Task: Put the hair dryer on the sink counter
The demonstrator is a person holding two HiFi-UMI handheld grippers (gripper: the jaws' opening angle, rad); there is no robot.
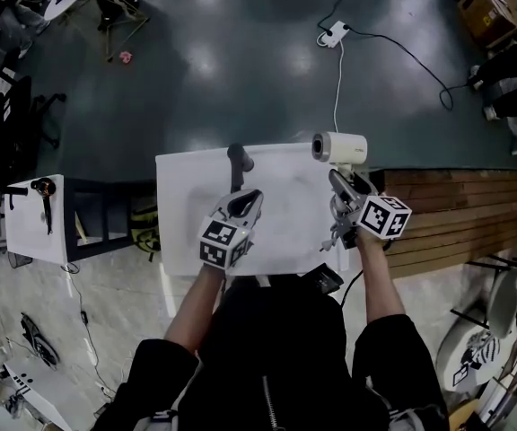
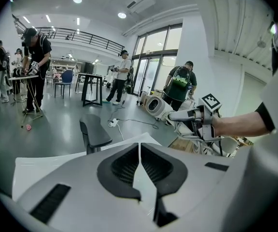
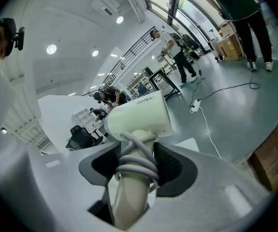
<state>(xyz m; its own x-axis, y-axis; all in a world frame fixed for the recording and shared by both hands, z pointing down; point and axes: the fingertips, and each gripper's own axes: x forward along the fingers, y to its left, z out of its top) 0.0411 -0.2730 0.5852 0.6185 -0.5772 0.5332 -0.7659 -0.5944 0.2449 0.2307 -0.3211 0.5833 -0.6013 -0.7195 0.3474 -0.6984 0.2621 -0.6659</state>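
Observation:
The white hair dryer [image 1: 339,147] hangs above the far right corner of the white sink counter [image 1: 187,205]. My right gripper [image 1: 342,185] is shut on its handle, which has the grey cord wound around it [image 3: 135,166]. The right gripper view shows the dryer's barrel [image 3: 139,116] just above the jaws, pointing right. A dark faucet [image 1: 238,159] stands at the counter's far edge. My left gripper [image 1: 241,203] hovers over the middle of the counter, shut and empty, with the faucet [image 2: 94,132] ahead and to the left. From there the dryer [image 2: 156,105] shows off to the right.
A power strip [image 1: 333,34] and its cable lie on the dark floor beyond the counter. A wooden platform [image 1: 456,214] adjoins the counter on the right. A small white table [image 1: 34,218] with a dark tool stands to the left. Several people [image 2: 35,69] stand in the hall.

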